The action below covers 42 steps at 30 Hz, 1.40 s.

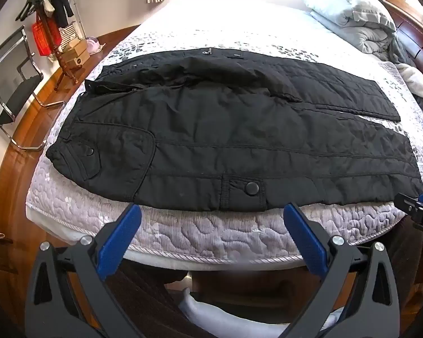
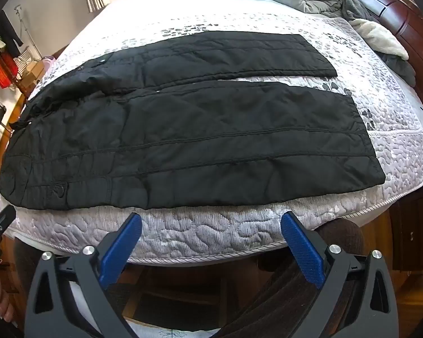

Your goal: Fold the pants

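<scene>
Left claw [image 1: 211, 233] hangs wide apart with nothing in it over the bed [image 1: 183, 233] edge, black pants [image 1: 225, 143] lie flat across the quilt just beyond, and the right claw [image 2: 211, 239] gapes empty too.

Quilted bed [image 1: 183, 233] fills room; wooden floor [image 1: 19, 169], dark headboard [image 2: 394, 8], coat rack [image 1: 46, 22] (clothes hanging), strong window glare.

Pants [image 1: 225, 129]: black, quilted. Bedspread [image 1: 200, 233]: pale grey, wavy stitching, dark leaf print at 12 o'clock. Gripper pads [image 1: 118, 242]: blue. Headboard [image 2: 394, 14]: dark red-brown.
</scene>
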Motion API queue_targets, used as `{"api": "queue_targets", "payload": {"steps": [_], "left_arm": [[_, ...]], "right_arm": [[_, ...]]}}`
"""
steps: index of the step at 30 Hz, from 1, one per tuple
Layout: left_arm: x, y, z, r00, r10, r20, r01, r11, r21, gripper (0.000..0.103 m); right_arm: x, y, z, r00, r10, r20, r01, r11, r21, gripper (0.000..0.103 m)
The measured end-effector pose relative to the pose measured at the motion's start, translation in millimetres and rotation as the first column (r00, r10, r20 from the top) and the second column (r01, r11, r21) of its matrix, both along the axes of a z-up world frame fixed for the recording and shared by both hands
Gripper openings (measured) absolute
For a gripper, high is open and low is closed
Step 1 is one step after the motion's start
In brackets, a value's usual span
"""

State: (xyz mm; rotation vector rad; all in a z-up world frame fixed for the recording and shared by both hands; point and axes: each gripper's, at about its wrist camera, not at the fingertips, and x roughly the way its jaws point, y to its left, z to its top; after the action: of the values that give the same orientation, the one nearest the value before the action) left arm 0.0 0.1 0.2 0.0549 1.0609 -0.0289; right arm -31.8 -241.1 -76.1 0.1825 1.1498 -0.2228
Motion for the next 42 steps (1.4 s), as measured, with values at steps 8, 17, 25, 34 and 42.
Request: {"api": "queue_targets", "payload": {"steps": [8,17,25,34,42], "left_arm": [[0,-9,5,1.0,0.006,0.008,-0.006,1.0,0.001,0.1],[1,2,7,1.0,0.0,0.01,0.0,1.0,-0.012,0.1],[2,-1,6,1.0,-0.006,0.01,0.006,1.0,-0.006,0.1],[1,-1,6,1.0,-0.005,0.011,0.005,1.0,-0.006,0.1],[1,-3,6,1.0,-0.008,0.013,0.008,1.0,-0.005,0.1]], "right_arm": [[2,0,-1,1.0,-0.001,-0.005,0.001,1.0,0.004,0.099],[1,-2,-1,1.0,0.0,-0.002,0.0,1.0,0.005,0.099],[1,-2,-1,1.0,0.0,0.0,0.0,1.0,0.005,0.099],[1,-2,-1,1.0,-0.001,-0.002,0.001,1.0,0.006,0.099],[0,-1,-1,1.0,0.0,-0.002,0.0,1.0,0.007,0.099]]}}
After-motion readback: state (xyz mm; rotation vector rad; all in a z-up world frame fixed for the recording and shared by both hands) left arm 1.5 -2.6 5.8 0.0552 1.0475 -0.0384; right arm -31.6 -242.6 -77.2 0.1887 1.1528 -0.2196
